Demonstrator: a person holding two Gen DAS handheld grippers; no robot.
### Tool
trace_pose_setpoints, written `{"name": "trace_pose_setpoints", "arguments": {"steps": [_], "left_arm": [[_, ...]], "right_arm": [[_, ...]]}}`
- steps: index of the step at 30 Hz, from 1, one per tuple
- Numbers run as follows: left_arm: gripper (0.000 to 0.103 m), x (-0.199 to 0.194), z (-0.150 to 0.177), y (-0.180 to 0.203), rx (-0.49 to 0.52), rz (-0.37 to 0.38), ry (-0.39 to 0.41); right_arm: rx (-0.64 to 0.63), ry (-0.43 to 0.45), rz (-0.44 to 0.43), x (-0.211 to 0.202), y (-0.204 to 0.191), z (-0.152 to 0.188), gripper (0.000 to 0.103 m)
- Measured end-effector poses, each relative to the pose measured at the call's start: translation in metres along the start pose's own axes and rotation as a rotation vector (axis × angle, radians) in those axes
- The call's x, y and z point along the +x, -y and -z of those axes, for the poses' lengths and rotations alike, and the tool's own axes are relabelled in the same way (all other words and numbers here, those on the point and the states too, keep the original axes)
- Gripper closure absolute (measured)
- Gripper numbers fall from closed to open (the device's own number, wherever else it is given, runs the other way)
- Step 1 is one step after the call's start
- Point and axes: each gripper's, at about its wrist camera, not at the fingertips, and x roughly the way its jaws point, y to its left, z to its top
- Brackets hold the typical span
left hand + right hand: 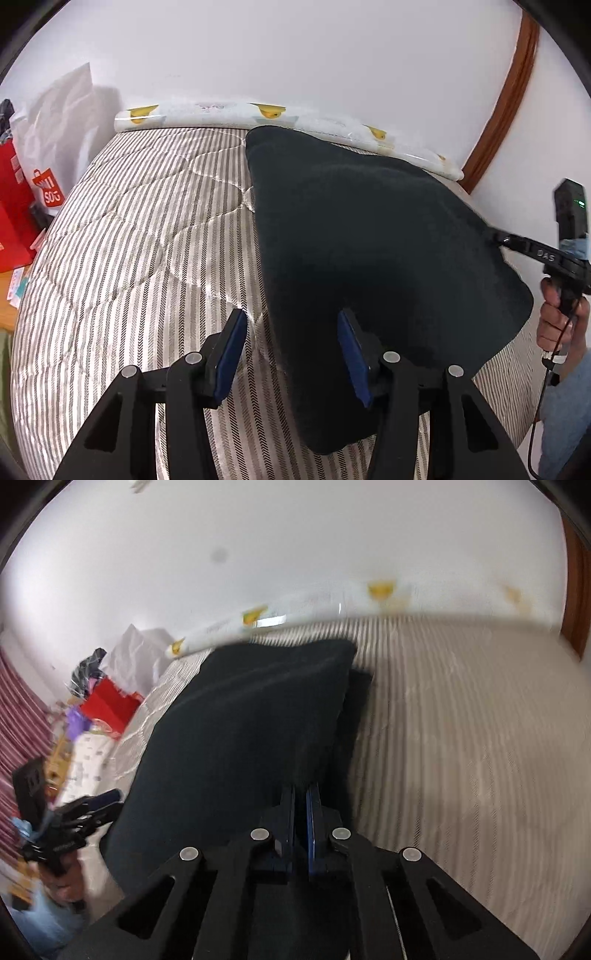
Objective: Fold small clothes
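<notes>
The right gripper (300,805) pinches the dark cloth (369,236), lifted over the striped bed (129,258). The left gripper (291,354) stands wide, empty, at the cloth's edge. Duck-print roll (280,114) lines the wall; red bags (14,206) crowd the bedside.

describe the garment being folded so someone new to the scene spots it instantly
Start at the striped quilted mattress that fills the view under the white wall. On its right half lies the dark cloth, the only plain near-black thing there. The right gripper is shut on its edge; the left gripper is open beside it.
</notes>
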Motion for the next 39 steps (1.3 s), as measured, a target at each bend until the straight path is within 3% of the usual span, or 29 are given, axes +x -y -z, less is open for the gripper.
{"name": "trace_pose_setpoints", "arguments": {"steps": [2, 4, 8, 11, 16, 19, 23, 28, 33, 36, 39], "left_arm": [[0.054, -0.002, -0.001, 0.002, -0.002, -0.012, -0.006], [0.055, -0.003, -0.002, 0.005, 0.003, -0.022, -0.006], [0.055, -0.004, -0.003, 0.013, 0.023, -0.061, -0.006], [0.055, -0.005, -0.004, 0.016, 0.025, -0.059, -0.005], [0.054, -0.008, -0.002, 0.025, 0.054, -0.089, 0.010], [0.053, -0.010, 0.000, 0.031, 0.065, -0.098, 0.024], [0.048, -0.021, 0.008, 0.043, 0.095, -0.007, 0.046], [0.043, -0.021, 0.020, 0.068, 0.165, 0.029, 0.039], [0.039, -0.010, 0.028, 0.086, 0.227, -0.054, 0.037], [0.035, -0.012, 0.034, 0.086, 0.275, -0.100, 0.043], [0.033, -0.015, 0.038, 0.077, 0.284, -0.118, 0.030]], "right_arm": [[0.014, 0.049, 0.003, -0.012, 0.006, 0.001, 0.099], [0.072, 0.030, -0.007, -0.011, 0.016, 0.000, 0.099], [0.055, -0.008, 0.108, -0.002, 0.010, 0.005, 0.098], [0.040, 0.060, 0.201, -0.016, -0.005, 0.008, 0.094], [-0.030, 0.128, 0.193, -0.036, -0.047, 0.014, 0.069], [-0.089, 0.121, 0.173, -0.030, -0.074, 0.029, 0.068], [-0.141, 0.074, 0.188, -0.011, -0.088, 0.055, 0.068], [-0.086, 0.106, 0.194, -0.025, -0.081, 0.068, 0.068], [-0.122, 0.139, 0.119, -0.033, -0.103, 0.076, 0.068], [-0.210, 0.134, 0.158, -0.023, -0.112, 0.088, 0.068], [-0.190, 0.123, 0.175, -0.026, -0.097, 0.091, 0.062]]}}
